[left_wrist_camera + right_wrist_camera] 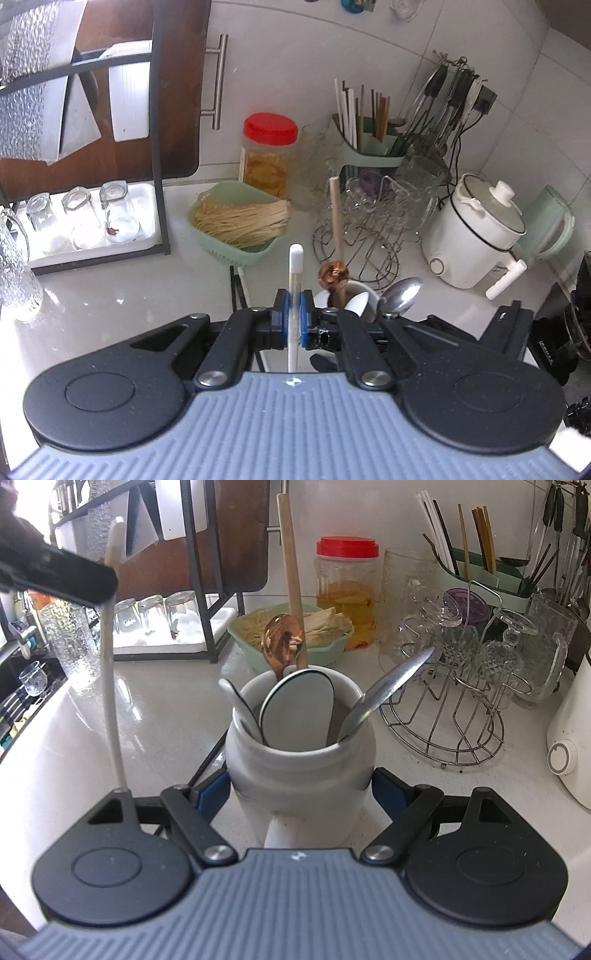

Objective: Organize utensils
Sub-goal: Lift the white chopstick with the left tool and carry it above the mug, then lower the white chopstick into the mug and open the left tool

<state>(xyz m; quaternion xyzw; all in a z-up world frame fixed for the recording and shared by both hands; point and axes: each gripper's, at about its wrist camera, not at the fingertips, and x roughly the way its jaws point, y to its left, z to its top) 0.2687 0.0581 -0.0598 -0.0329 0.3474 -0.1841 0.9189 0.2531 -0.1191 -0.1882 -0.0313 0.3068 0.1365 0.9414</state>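
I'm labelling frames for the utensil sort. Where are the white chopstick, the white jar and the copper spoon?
White chopstick (294,295): left wrist view, shaft between the pads.
White jar (301,775): right wrist view, front of its body.
Copper spoon (282,637): right wrist view, its bowl above the jar rim.

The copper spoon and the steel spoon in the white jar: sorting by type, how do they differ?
The copper-coloured spoon stands nearly upright at the white ceramic jar's back; the silver steel spoon leans far right. Copper shows its bowl face-on, steel edge-on. Both sit bowl-up.
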